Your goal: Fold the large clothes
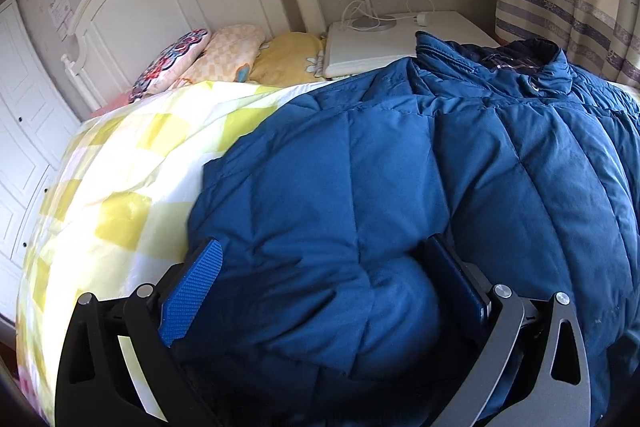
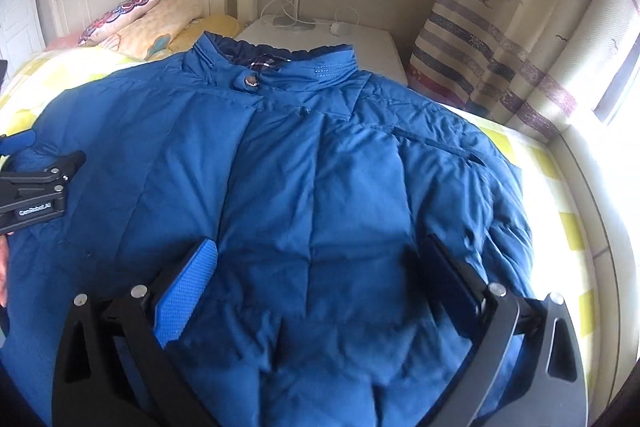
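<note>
Blue jacket (image 2: pixel 320 167) spread on bed (image 1: pixel 120 163), collar toward headboard. Left gripper (image 1: pixel 324 275): jaws wide apart, puffy jacket fold bulging between, touching both. Right gripper (image 2: pixel 320 267): jaws wide apart over jacket front, gripping nothing.

Quilted matt cloth jacket (image 2: pixel 320 167) (puffy); claw pads (image 1: pixel 192 291) textured plastic.

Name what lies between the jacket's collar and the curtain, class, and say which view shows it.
A white bedside table stands between the blue jacket's collar and the striped curtain. A lamp base and white cables rest on it. The right wrist view shows this best.
</note>
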A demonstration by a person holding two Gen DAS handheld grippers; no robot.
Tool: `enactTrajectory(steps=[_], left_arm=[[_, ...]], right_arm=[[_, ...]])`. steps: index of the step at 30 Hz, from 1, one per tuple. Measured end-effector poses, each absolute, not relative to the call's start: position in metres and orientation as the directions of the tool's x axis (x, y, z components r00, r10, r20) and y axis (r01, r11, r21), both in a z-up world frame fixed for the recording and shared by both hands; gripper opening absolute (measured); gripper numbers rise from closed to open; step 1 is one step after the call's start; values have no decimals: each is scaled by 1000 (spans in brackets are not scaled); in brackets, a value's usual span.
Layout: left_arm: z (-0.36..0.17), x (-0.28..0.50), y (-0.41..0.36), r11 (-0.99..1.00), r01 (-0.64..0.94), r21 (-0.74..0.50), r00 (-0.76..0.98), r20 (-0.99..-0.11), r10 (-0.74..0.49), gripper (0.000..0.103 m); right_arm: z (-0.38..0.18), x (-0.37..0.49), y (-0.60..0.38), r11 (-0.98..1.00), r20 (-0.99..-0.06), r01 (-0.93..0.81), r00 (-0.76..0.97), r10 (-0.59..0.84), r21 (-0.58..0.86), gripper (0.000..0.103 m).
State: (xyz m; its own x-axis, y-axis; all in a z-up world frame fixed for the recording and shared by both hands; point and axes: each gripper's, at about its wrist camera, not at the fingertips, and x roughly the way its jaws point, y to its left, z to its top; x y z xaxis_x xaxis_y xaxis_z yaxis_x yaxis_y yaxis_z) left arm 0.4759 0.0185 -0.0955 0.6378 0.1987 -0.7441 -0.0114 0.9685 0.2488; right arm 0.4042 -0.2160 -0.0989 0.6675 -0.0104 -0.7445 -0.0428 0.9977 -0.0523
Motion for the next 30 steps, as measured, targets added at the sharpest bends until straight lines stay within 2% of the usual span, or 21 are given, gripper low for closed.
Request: enactTrajectory(steps=[4, 7, 9, 13, 17, 20, 25, 27, 30], left_arm=[[-69, 399, 3, 976, 118, 181, 697, -716, 48, 98], [-79, 349, -23, 950, 248, 192, 706, -707, -42, 99], [-107, 343, -39, 926, 289, 243, 664, -748, -11, 99], [-112, 355, -32, 936, 264, 231, 659, -752, 0, 99], [-114, 381, 0, 968, 236, 88, 608, -790, -76, 99], [-116, 389, -7, 962, 230, 145, 616, -787, -29, 99], [-111, 387, -7, 958, 216, 186, 620, -784, 12, 99], [-101, 365, -5, 959, 190, 211, 650, -759, 38, 99], [-89, 330, -10, 957, 259, 130, 671, -737, -81, 99]], right_arm=[[-86, 339, -216, 992, -730, -102, 683, 16, -73, 100], [-105, 314, -216, 987, -760, -140, 649, 27, -84, 100], [-134, 318, -211, 980, -810, -141, 585, -32, -140, 100], [-140, 324, -221, 991, -823, -122, 567, 26, -53, 100], [-136, 330, -236, 993, -804, -55, 593, -49, -101, 100], [-146, 340, -252, 999, -814, -37, 580, 29, 9, 101], [-136, 330, -252, 999, -831, -44, 557, -1, -31, 100], [-119, 312, -258, 1000, -800, -25, 600, 0, -18, 100], [-106, 298, -253, 996, -768, -89, 637, 73, 21, 100]])
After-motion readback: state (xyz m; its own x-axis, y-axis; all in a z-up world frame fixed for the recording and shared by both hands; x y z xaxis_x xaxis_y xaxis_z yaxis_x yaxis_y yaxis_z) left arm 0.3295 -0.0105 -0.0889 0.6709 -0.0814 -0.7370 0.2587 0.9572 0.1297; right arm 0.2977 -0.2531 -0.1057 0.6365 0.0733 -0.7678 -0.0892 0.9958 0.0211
